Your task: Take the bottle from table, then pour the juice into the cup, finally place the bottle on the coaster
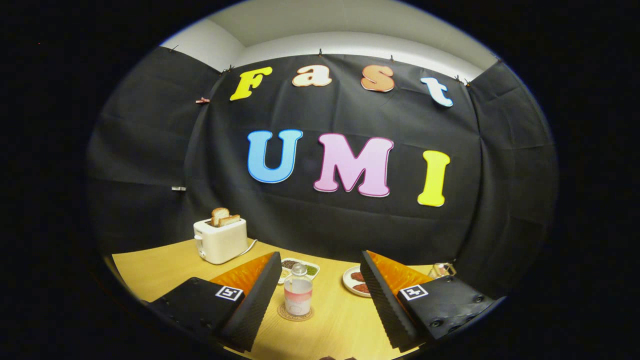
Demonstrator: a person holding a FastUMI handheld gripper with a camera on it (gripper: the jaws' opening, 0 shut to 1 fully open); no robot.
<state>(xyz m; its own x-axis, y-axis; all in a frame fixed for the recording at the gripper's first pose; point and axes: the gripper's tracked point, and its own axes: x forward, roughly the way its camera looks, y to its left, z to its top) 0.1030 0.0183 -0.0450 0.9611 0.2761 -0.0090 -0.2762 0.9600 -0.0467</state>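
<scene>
A small clear bottle (298, 290) with pinkish juice in its lower part and a clear cap stands upright on a round coaster (295, 313) on the wooden table (340, 320). It stands ahead of my gripper (317, 267), between the lines of the two fingers and closer to the left finger (260, 295). The gripper is open wide and nothing is held. A clear glass cup (442, 270) shows beyond the right finger (382, 295), partly hidden by it.
A white toaster (221, 240) with two bread slices stands at the back left, its cord trailing right. Behind the bottle lies a white rectangular dish (300, 266) with dark and green fillings. A white plate (356, 282) with reddish pieces sits by the right finger.
</scene>
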